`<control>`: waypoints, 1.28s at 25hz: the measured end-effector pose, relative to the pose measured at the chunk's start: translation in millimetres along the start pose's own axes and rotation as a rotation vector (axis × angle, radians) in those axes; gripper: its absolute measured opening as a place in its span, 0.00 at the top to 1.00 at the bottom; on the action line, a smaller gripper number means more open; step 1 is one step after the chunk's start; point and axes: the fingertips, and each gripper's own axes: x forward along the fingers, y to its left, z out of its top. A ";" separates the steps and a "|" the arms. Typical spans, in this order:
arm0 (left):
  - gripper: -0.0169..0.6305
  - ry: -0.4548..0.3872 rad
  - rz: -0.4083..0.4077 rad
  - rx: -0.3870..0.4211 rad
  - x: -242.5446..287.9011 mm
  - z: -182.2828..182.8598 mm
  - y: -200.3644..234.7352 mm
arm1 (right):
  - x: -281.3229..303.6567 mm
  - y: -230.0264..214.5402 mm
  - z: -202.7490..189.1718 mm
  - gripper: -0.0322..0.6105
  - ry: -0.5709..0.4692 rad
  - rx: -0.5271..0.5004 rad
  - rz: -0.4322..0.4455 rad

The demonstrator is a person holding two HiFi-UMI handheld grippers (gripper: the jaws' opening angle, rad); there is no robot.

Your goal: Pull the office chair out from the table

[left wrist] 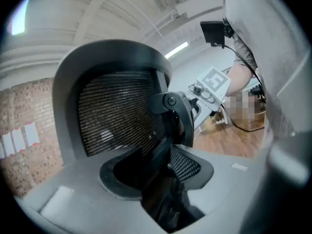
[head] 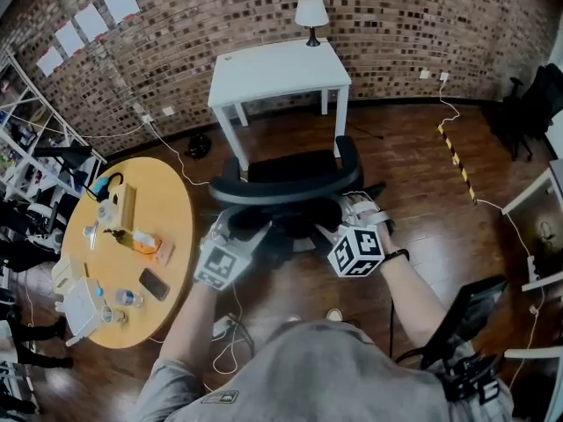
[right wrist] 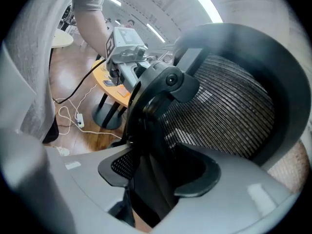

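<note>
Person stands behind the office chair (head: 283,179), both forearms stretched fwd and down, elbows slightly out, meeting at the chair's back. Left gripper (head: 243,236) comes in from the lower left on a bare forearm. Right gripper (head: 346,232) comes in from the lower right, dark wristband (head: 397,255) at the wrist. The marker cubes face up, well apart, one on each side of the chair's ctr line.

Left gripper view: left gripper (left wrist: 156,167) has its jaws clamped on the black strut (left wrist: 171,115) behind the mesh back of the chair (left wrist: 117,112), pads pressed to either side of it. The other gripper shows beyond, to the right.

Right gripper view: right gripper (right wrist: 161,172) grips the same strut (right wrist: 156,106) from the opposite side, jaws closed on it, w/ the mesh back (right wrist: 229,112) rising to the right.

The chair sits at the near edge of the white table (head: 273,70), roughly centred btwn its two near corners, back turned to the person. A lamp (head: 310,14) stands at the table's far edge by the brick wall (head: 396,16). A round table (head: 171,202) stands left of the chair, apart from it.
</note>
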 end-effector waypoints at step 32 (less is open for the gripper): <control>0.97 -0.300 0.139 -1.002 -59.8 1.6 -52.3 | -73.6 40.7 6.1 0.93 -0.510 1.372 0.049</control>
